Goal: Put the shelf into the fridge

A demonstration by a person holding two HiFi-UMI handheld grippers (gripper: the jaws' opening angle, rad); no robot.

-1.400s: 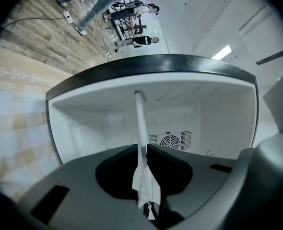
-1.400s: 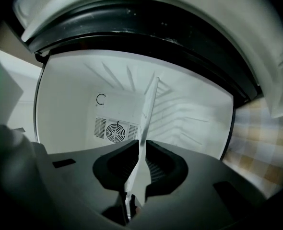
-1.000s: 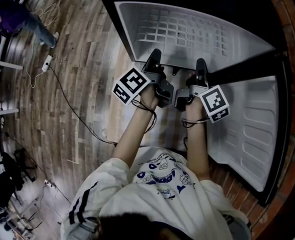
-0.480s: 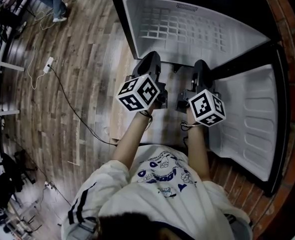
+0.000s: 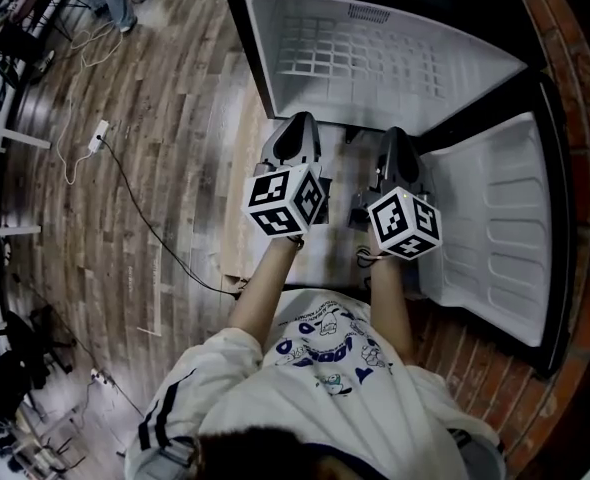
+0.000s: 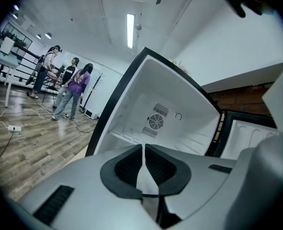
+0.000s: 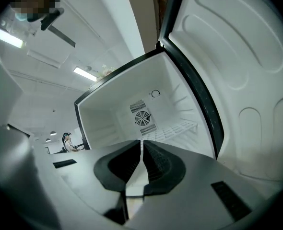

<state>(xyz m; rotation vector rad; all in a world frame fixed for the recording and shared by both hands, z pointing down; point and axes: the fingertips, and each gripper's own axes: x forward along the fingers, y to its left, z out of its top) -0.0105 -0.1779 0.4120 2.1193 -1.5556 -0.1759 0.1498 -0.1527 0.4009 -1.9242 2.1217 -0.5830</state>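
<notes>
The white fridge [image 5: 275, 78] stands open in front of me, its door [image 5: 495, 218] swung out to the right. The white wire shelf [image 5: 365, 53] lies flat inside it, and it also shows in the right gripper view as a grid, the shelf [image 7: 172, 128], low in the cabinet. My left gripper [image 5: 293, 133] and right gripper [image 5: 395, 143] hover side by side just outside the fridge's front edge, apart from the shelf. The jaws of the left gripper [image 6: 144, 150] are shut with nothing between them. The right gripper [image 7: 142, 145] is likewise shut and empty.
A cable and power strip [image 5: 97, 133] lie on the wooden floor to the left. A brick wall [image 5: 575, 28] runs behind the door on the right. Several people [image 6: 69, 87] stand far off at the left.
Both grippers have drawn back from the fridge towards my body and tipped upward, so their marker cubes now face the head camera. The shelf has stayed inside the fridge.
</notes>
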